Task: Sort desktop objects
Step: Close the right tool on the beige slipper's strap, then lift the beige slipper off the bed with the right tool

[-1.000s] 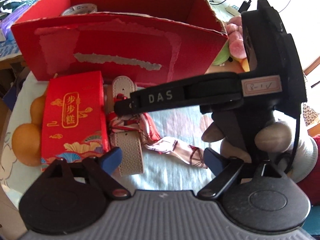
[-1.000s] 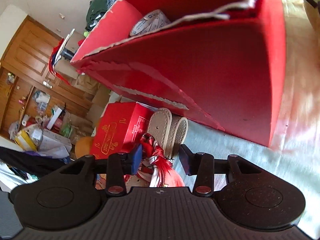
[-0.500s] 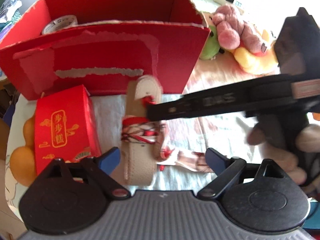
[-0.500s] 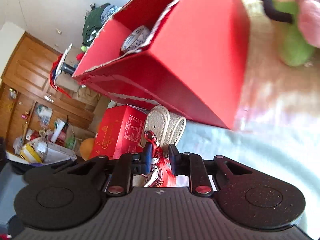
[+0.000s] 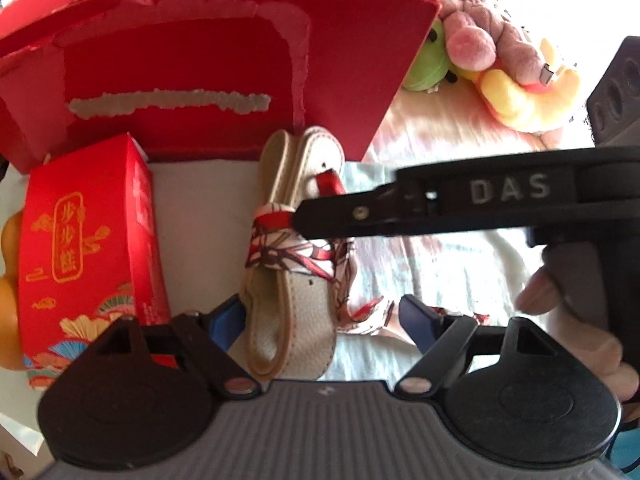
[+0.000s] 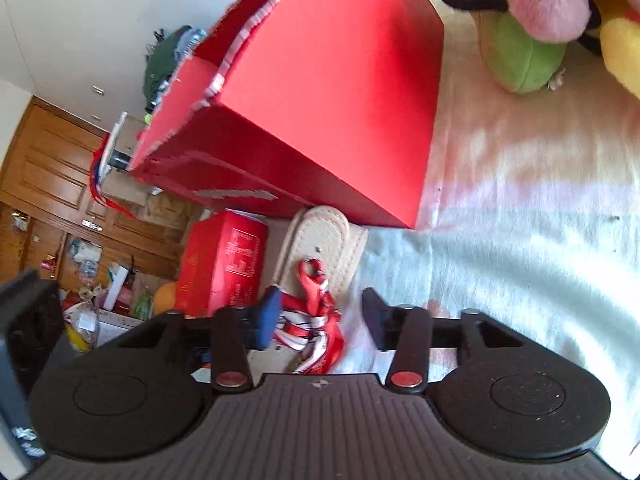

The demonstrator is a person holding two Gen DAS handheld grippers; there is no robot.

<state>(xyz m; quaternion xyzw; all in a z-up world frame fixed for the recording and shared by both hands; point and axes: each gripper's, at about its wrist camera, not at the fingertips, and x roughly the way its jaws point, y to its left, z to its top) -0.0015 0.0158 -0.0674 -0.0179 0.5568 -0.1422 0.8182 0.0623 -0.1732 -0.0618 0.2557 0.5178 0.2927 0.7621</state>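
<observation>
Both wrist views look down from close by, sharing the beige strap (image 5: 292,280) and red box (image 6: 320,100).

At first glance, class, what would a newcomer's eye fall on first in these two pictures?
The big red box fills the back of the table. In front of it lies a beige leather strap wrapped in a red and white scarf, with a small red carton to its left. Bright plush toys sit right of the box.

Black hand-held gripper (image 5: 320,316), blue fingertip pads (image 5: 228,314), white "DAS" lettering
</observation>
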